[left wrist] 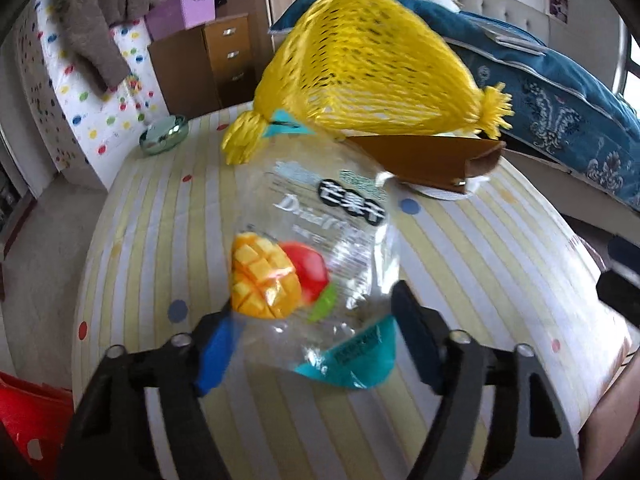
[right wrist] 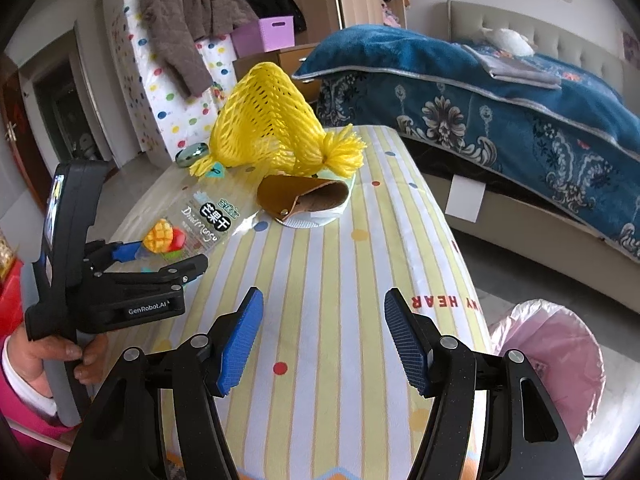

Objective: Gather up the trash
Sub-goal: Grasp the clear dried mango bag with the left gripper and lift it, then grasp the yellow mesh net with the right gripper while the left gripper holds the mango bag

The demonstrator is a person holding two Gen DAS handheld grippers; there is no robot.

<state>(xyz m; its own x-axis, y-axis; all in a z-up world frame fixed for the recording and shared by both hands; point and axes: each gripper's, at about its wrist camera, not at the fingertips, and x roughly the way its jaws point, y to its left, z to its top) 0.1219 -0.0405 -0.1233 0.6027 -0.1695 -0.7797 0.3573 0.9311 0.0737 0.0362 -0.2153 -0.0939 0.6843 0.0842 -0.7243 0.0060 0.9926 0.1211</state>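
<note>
While the left gripper (left wrist: pixel 314 322) straddles the near end of the clear mango snack bag (left wrist: pixel 316 248) on the striped tablecloth (right wrist: pixel 340 280), its jaws apart around it, the right gripper (right wrist: pixel 324 336) hangs open over bare cloth, nothing between its blue pads (right wrist: pixel 404 336).

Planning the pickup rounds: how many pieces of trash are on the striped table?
2: a dried mango bag between the left gripper fingers, and a yellow foam net behind it at the far end. Others may be hidden.
</note>
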